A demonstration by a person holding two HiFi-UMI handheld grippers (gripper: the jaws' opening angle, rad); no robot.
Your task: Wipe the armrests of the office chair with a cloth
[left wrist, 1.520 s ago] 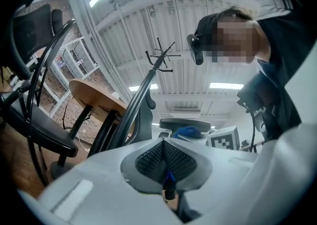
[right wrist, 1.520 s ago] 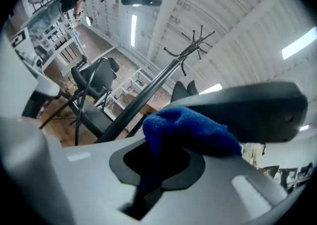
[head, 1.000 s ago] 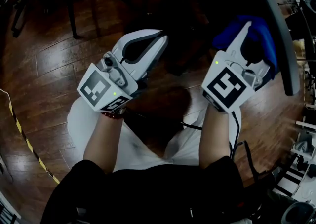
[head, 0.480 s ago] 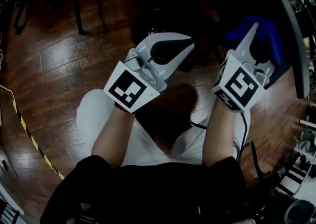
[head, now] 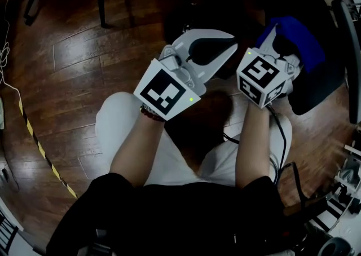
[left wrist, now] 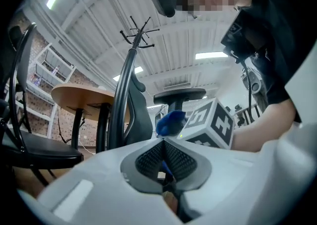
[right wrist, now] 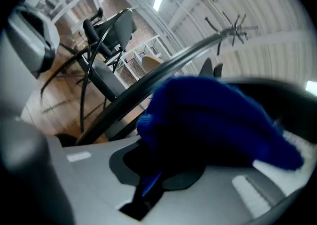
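While right gripper [right wrist: 158, 164] grips one cloth [right wrist: 213, 120], left gripper's [left wrist: 164, 144] jaws meet.

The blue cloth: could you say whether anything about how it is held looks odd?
Nothing stands out. The blue cloth is bunched and clamped between the fingers of the right gripper; the left gripper is shut and empty.

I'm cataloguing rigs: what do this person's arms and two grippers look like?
The left gripper and right gripper are white shells with dark ribbed pads on tapering fingers. Each carries a cube of black-and-white square markers. A black cable trails from the right one. The person wears black short sleeves.
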